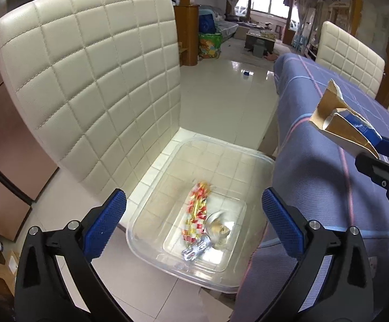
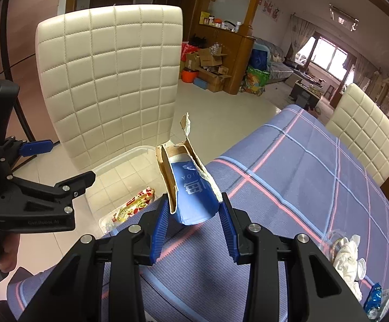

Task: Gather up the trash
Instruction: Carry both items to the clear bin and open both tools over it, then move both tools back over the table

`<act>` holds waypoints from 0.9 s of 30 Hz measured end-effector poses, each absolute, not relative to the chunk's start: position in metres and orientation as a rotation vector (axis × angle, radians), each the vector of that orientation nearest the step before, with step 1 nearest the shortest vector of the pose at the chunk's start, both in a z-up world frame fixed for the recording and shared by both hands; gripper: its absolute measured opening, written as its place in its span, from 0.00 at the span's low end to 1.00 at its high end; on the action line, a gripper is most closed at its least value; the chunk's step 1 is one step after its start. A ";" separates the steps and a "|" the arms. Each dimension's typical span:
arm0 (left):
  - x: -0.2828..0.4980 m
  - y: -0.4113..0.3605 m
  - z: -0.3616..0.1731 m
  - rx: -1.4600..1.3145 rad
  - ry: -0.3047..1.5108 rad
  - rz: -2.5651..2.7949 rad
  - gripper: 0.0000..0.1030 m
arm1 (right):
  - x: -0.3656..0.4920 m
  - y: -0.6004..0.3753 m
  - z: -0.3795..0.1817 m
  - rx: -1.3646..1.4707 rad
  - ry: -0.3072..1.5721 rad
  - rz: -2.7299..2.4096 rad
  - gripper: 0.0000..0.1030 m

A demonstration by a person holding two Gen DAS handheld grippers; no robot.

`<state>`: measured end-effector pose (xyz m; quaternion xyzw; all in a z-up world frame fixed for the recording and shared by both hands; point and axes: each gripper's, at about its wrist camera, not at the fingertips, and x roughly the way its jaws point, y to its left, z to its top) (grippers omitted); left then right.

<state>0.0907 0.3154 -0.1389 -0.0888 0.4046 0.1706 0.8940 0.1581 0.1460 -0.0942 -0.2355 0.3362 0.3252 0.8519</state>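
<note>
Two grippers work above a clear bin [image 1: 258, 161] on a cream chair [image 1: 87, 80]. Left gripper [image 1: 194, 225] gapes wide and empty over a red-and-gold wrapper [image 1: 197, 214] lying inside. Right gripper [image 2: 193, 222] pinches a torn blue carton [image 2: 194, 196] over the counter [image 2: 301, 174] edge.

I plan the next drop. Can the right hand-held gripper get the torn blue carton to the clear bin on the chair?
Probably yes: the right hand-held gripper holds the torn blue carton above the table edge, and the clear bin is open-topped.
</note>
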 end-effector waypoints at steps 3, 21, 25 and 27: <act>0.084 0.320 -0.138 -0.188 0.833 0.376 0.97 | 0.155 0.154 -0.097 -0.505 0.709 0.709 0.35; 0.062 0.328 -0.129 -0.224 0.810 0.434 0.97 | 0.147 0.168 -0.092 -0.517 0.623 0.724 0.67; 0.062 0.323 -0.124 -0.223 0.803 0.421 0.97 | 0.146 0.156 -0.088 -0.501 0.638 0.700 0.67; 0.062 0.316 -0.120 -0.218 0.797 0.407 0.97 | 0.144 0.146 -0.085 -0.493 0.639 0.674 0.67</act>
